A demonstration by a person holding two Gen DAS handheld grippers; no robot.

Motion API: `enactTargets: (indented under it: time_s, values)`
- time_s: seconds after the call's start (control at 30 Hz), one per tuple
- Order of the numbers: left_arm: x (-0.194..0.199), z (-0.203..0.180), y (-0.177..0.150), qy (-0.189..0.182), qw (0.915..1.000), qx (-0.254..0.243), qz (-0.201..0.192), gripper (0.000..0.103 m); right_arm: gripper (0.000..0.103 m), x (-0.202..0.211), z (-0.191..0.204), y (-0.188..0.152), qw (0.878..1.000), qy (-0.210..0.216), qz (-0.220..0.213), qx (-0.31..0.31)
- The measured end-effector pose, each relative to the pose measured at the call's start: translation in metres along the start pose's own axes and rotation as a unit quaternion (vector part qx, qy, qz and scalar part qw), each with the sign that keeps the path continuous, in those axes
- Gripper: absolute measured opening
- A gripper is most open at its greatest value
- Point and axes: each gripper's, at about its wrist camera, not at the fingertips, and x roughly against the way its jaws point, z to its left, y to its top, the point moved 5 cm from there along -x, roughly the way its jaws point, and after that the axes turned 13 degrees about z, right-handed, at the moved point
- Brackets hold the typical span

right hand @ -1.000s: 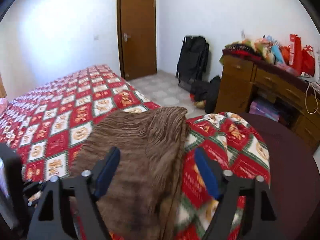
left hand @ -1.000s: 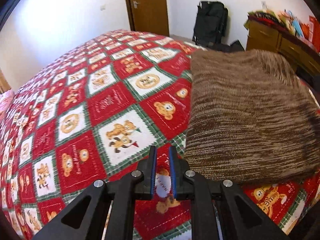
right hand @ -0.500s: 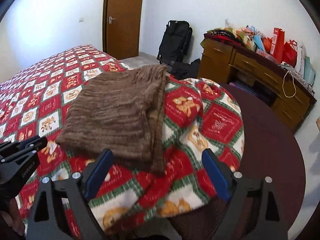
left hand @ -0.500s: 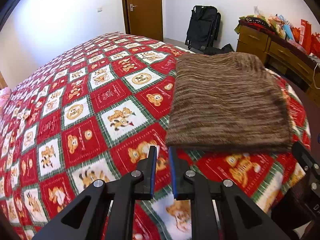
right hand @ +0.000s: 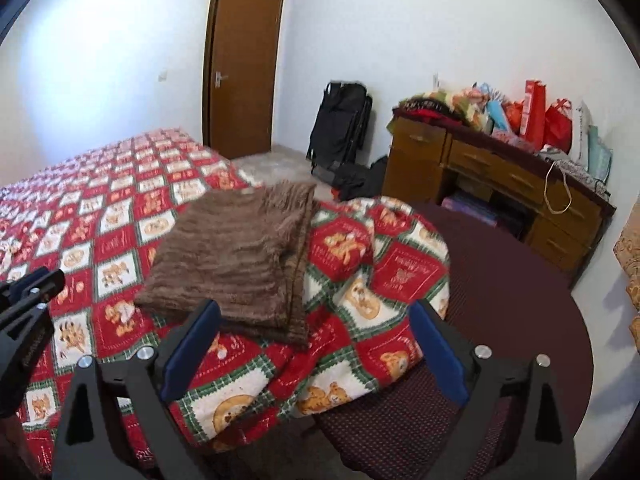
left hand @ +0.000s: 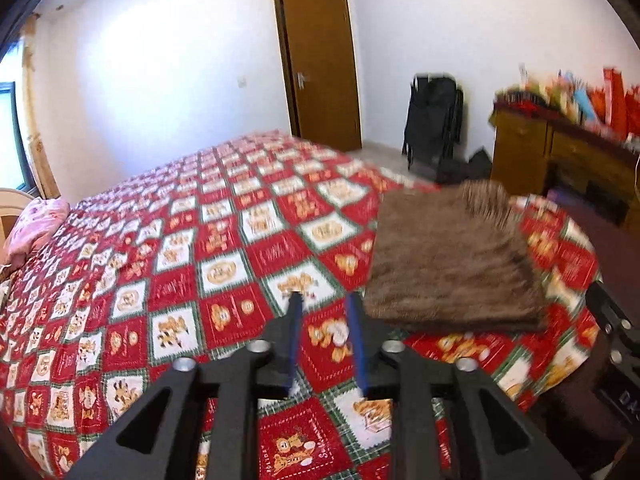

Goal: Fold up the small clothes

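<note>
A brown knitted garment (left hand: 452, 264) is lying folded into a flat rectangle on the bed (left hand: 224, 248), resting on the red, green and white patchwork quilt near the bed's corner, where the quilt is hanging down over the edge (right hand: 360, 280).

The left hand-held gripper (left hand: 325, 300) is hovering above the quilt with its blue-lined fingers (left hand: 295, 328) standing slightly apart and holding nothing. The garment's near left corner is sitting just beside and to the right of its fingertips, without touching them.

The right hand-held gripper (right hand: 316, 312) is hanging with its jaws spread wide and nothing between them. In its view the garment (right hand: 240, 256) is lying ahead and to the left, its near edge appearing just beyond the left finger (right hand: 196, 340); whether they are touching cannot be told. The draped quilt corner is showing between the two fingers.

Behind the bed, a brown door (right hand: 240, 72) is standing closed, a black bag (right hand: 340, 128) is leaning against the white wall, and a wooden dresser (right hand: 500, 184) is carrying piled bags and cloth. A pink pillow (left hand: 36, 224) is lying at the bed's far left.
</note>
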Motion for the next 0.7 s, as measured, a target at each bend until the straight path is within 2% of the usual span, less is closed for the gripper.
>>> enactTargets:
  time_s: [0.03, 0.1, 0.17, 0.27, 0.43, 0.53, 0.7]
  values:
    - [0.006, 0.0, 0.002, -0.004, 0.9999, 0.002, -0.012, 0.04, 0.098, 0.006, -0.003, 0.003, 1.0, -0.002, -0.013, -0.006]
    - [0.019, 0.0, 0.006, -0.014, 0.9994, 0.003, -0.033, 0.045, 0.099, 0.016, -0.007, 0.01, 0.999, -0.001, -0.041, -0.02]
    - [0.026, -0.001, 0.008, -0.011, 0.9991, 0.002, -0.041, 0.048, 0.103, 0.029, -0.013, 0.019, 0.996, 0.001, -0.076, -0.041]
    - [0.03, -0.004, 0.009, -0.014, 0.999, 0.004, -0.043, 0.05, 0.103, 0.04, -0.015, 0.028, 0.992, 0.003, -0.11, -0.055]
    - [0.044, -0.009, 0.011, -0.015, 0.998, 0.007, -0.06, 0.051, 0.103, 0.046, -0.015, 0.03, 0.989, 0.009, -0.135, -0.059]
    - [0.054, -0.013, 0.015, -0.012, 0.9969, -0.001, -0.078, 0.061, 0.103, 0.048, -0.019, 0.033, 0.988, 0.01, -0.14, -0.067]
    - [0.062, -0.017, 0.017, -0.023, 0.9952, -0.006, -0.095, 0.061, 0.103, 0.052, -0.024, 0.032, 0.986, 0.011, -0.147, -0.076]
